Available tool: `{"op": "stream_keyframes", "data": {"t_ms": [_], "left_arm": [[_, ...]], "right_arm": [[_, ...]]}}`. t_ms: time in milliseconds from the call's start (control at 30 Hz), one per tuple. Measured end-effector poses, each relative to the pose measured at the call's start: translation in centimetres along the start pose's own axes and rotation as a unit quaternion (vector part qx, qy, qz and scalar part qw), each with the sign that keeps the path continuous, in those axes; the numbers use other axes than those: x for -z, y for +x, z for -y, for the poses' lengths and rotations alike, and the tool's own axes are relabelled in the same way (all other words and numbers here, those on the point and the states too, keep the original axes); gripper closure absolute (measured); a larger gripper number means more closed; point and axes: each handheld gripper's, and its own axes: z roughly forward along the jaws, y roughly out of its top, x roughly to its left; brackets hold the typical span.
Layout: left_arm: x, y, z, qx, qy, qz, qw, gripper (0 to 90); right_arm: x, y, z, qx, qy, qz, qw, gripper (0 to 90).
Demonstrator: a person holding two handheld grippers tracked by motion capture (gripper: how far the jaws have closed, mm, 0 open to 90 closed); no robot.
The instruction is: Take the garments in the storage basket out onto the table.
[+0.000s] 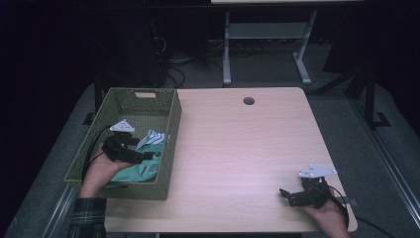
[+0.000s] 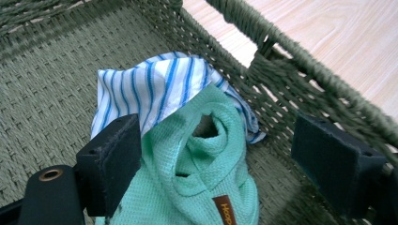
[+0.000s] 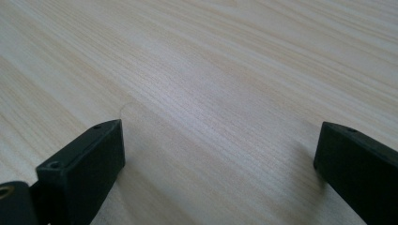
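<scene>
Right gripper (image 1: 292,195) sits at the near right of the table (image 1: 237,148), jaws spread wide over bare wood, grasping nothing; idle. Left gripper (image 1: 141,154) hangs inside the green woven basket (image 1: 171,131) at the near left, jaws released and straddling the mint-green cloth (image 2: 197,173), not yet closed on it; the blue-striped cloth (image 2: 150,84) lies just beyond, partly under the green one. Judged step: reaching to pick the green cloth; next move calls for lowering slightly and closing on a raised fold, clear of the basket wall.
</scene>
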Motion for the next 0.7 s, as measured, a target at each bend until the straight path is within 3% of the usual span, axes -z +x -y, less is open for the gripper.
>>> {"op": "stream_keyframes", "data": {"t_ms": [433, 700], "left_arm": [[-1.2, 0.7, 0.6, -0.008, 0.034, 0.007, 0.9994, 15.8], [-2.2, 0.8, 1.0, -0.015, 0.064, 0.018, 0.9977, 15.8]], "right_arm": [[0.0, 0.0, 0.0, 0.000, 0.000, 0.000, 1.0000, 1.7], [0.0, 0.0, 0.0, 0.000, 0.000, 0.000, 1.0000, 1.7]]}}
